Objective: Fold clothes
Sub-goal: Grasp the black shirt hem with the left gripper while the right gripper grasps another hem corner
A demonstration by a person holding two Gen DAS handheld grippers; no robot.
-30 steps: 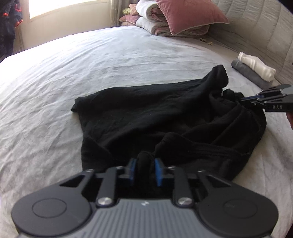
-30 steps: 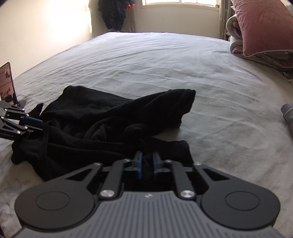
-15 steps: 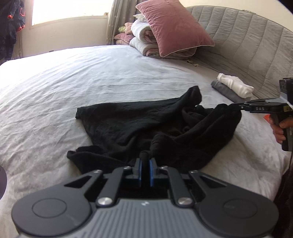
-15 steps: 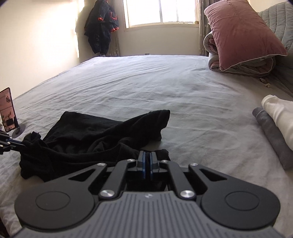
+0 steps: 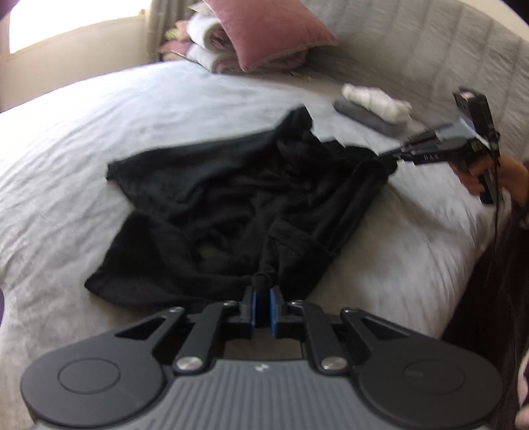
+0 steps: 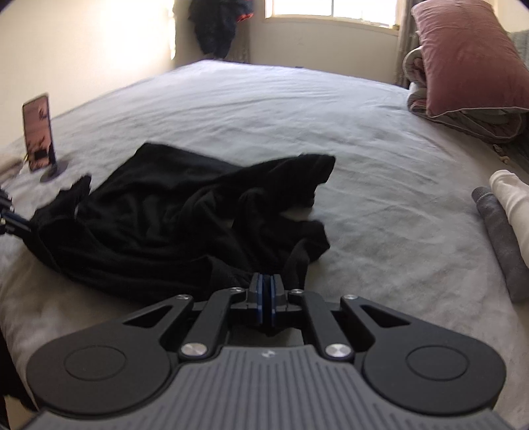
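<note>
A crumpled black garment (image 5: 231, 205) lies on the grey bed sheet (image 5: 82, 132), stretched between my two grippers. My left gripper (image 5: 263, 297) is shut on a bunched corner of the cloth at its near edge. In the left wrist view my right gripper (image 5: 393, 157) is held by a hand (image 5: 476, 175) and pinches the garment's far right corner, lifting it slightly. In the right wrist view the right gripper (image 6: 266, 287) is shut on the black garment (image 6: 172, 218), and the left gripper's fingertips (image 6: 13, 221) show at the far left edge on the cloth.
A folded grey item (image 5: 367, 115) and a rolled white item (image 5: 377, 99) lie near the quilted headboard (image 5: 413, 49). A pink pillow (image 5: 267, 29) tops folded bedding. A phone on a stand (image 6: 39, 135) stands on the bed's left side. Dark clothes (image 6: 215, 23) hang by the window.
Both grippers have closed tight on the garment's corners and pulled back and up. The cloth has drawn out between them and the bed looks further off.
</note>
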